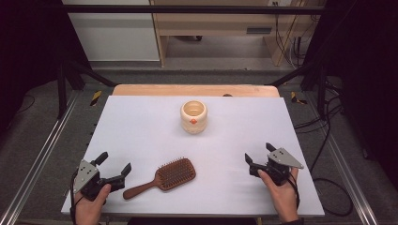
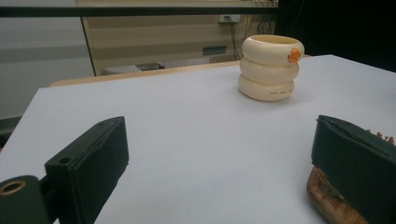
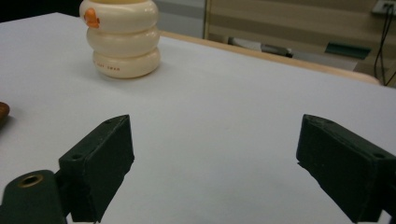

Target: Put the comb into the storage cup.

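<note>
A wooden paddle hairbrush [image 1: 164, 177] lies bristles up near the table's front edge, its handle pointing left. My left gripper [image 1: 115, 161] rests just left of that handle, open and empty; in the left gripper view [image 2: 219, 126] the hairbrush [image 2: 334, 203] shows partly behind the right-hand jaw. My right gripper [image 1: 258, 152] sits at the front right, well apart from the brush, open with nothing between its jaws [image 3: 215, 123]. A cream ribbed cup [image 1: 193, 116] with an orange mark stands upright at the back middle, and it also appears as the cup [image 2: 271, 67] and the cup [image 3: 122, 39].
A white sheet [image 1: 141, 131] covers the table, with a wooden edge [image 1: 195, 90] at the back. Black frame bars and cables [image 1: 324, 122] run along both sides. A wooden cabinet stands beyond the table.
</note>
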`<state>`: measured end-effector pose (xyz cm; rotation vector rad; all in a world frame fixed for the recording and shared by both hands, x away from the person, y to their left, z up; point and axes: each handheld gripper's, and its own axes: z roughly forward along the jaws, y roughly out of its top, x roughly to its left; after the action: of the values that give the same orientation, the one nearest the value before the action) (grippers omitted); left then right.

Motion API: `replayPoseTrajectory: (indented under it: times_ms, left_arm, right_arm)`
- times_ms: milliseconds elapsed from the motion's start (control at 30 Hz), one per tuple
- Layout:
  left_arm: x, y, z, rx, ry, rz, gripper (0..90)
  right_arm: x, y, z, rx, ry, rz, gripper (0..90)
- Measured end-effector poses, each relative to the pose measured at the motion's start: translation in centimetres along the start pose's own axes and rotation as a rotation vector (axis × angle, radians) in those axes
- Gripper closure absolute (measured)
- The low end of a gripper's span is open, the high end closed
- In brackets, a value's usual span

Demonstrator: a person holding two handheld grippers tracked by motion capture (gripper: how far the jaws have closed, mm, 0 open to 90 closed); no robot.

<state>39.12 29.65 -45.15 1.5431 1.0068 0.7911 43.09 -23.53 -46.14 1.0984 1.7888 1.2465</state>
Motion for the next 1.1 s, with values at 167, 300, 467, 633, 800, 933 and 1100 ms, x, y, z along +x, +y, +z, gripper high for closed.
replayPoseTrajectory:
  times_ms: [167,300,467,633,800,933,1100]
  left_arm:
    - [-1.5,1.5,0.1,0.014,-0.045,0.031,3.5]
    - [-2.2,2.3,0.3,0.055,-0.121,0.038,3.2]
    - [-2.6,3.4,0.8,0.091,-0.168,0.082,3.2]
    - [-2.7,3.9,1.6,0.21,-0.156,0.153,3.4]
    - [-3.0,4.0,2.2,0.243,-0.11,0.145,3.8]
    - [-3.3,3.9,2.4,0.296,-0.17,0.164,3.1]
    - [-4.0,4.3,2.1,0.345,-0.262,0.139,3.7]
  right_arm:
    - [-0.5,-0.3,-1.0,-0.04,0.003,-0.016,10.7]
    - [-0.7,-0.5,-1.1,-0.053,0.0,-0.006,11.0]
    - [-0.4,-0.7,-0.9,-0.08,-0.02,-0.024,10.8]
    - [-0.3,-0.8,-1.1,-0.098,-0.009,-0.016,12.1]
    - [-0.4,-0.7,-1.1,-0.109,0.03,0.006,11.3]
    - [-0.2,-0.7,-0.9,-0.107,0.036,0.002,10.8]
    - [-0.5,-0.7,-1.0,-0.115,0.031,0.009,10.4]
